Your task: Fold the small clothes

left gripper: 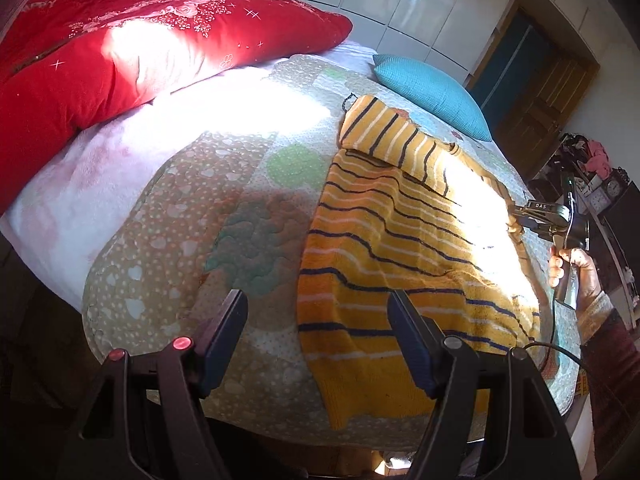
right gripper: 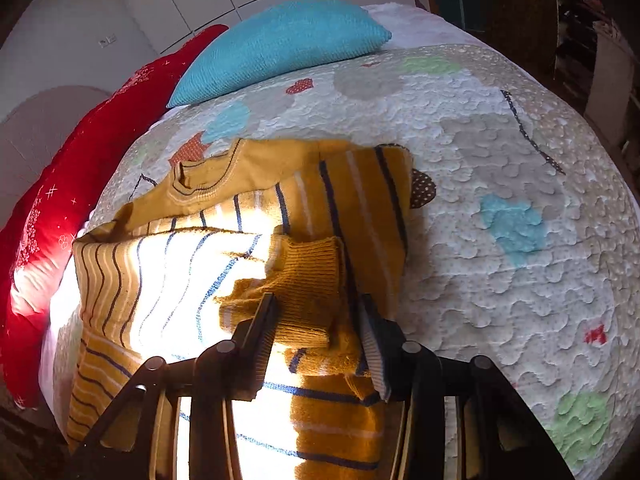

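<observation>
A small mustard-yellow striped sweater [left gripper: 384, 248] lies flat on the quilt, its far sleeve folded over the body. My left gripper [left gripper: 320, 312] is open and empty, hovering over the sweater's near hem. In the right wrist view my right gripper [right gripper: 316, 316] has its jaws partly closed around the ribbed cuff [right gripper: 304, 280] of the other sleeve, held over the sweater [right gripper: 180, 264]. In the left wrist view the right gripper [left gripper: 520, 220] shows at the sweater's far right edge.
The sweater lies on a patterned quilt [left gripper: 180, 240] over a bed. A red pillow [left gripper: 120, 52] and a blue cushion [left gripper: 432, 92] lie at the head. A cable runs by the person's hand [left gripper: 572, 272]. Cluttered shelves [left gripper: 600, 176] stand at right.
</observation>
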`<action>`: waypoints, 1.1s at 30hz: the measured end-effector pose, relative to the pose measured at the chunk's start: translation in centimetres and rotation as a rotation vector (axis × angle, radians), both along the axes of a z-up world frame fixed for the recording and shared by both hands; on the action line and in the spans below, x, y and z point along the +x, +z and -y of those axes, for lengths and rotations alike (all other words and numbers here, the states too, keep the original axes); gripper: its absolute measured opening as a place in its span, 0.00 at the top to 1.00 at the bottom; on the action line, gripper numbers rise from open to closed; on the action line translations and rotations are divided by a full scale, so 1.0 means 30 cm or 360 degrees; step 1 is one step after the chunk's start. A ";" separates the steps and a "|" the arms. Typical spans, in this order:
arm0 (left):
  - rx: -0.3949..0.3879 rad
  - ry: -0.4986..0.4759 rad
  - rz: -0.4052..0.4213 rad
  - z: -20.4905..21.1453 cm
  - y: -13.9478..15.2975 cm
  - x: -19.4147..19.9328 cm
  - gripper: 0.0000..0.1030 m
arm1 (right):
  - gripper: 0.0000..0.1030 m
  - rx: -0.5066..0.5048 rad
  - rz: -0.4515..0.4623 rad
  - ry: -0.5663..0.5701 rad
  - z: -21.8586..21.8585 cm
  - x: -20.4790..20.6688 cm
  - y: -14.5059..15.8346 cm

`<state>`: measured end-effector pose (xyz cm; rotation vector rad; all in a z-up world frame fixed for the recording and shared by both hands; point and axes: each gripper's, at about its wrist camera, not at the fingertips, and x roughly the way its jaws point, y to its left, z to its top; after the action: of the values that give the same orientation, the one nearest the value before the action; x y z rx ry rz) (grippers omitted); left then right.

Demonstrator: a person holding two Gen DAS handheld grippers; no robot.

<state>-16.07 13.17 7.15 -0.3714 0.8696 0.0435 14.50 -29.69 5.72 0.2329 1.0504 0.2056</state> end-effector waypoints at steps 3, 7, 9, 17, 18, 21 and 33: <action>0.0014 0.0009 -0.0008 -0.007 0.003 0.003 0.31 | 0.96 0.0017 -0.0024 0.0043 -0.031 -0.008 0.032; 0.0034 0.0006 0.0004 -0.013 0.017 0.021 0.31 | 0.97 0.0380 0.0227 0.0104 0.016 -0.109 0.274; 0.0034 -0.0009 0.0032 -0.004 0.025 0.033 0.31 | 0.96 0.0506 0.0355 0.0095 0.064 -0.159 0.363; 0.0040 -0.0073 0.0082 0.053 0.007 0.118 0.27 | 0.92 -0.0183 0.0040 -0.0082 0.076 -0.137 0.143; 0.0063 -0.0069 0.0094 0.053 -0.001 0.140 0.22 | 0.87 -0.0104 0.0074 -0.0100 0.082 -0.152 0.157; 0.0164 -0.0038 0.0116 0.034 -0.040 0.232 0.21 | 0.86 -0.0055 0.0160 -0.0021 0.007 -0.156 0.218; 0.0352 0.0017 0.0194 -0.028 -0.245 0.399 0.21 | 0.82 0.0168 0.0121 0.0448 -0.673 0.105 0.252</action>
<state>-4.09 14.01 -0.19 -0.1693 0.7339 0.1247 17.64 -9.51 13.27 0.1704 0.9957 0.5207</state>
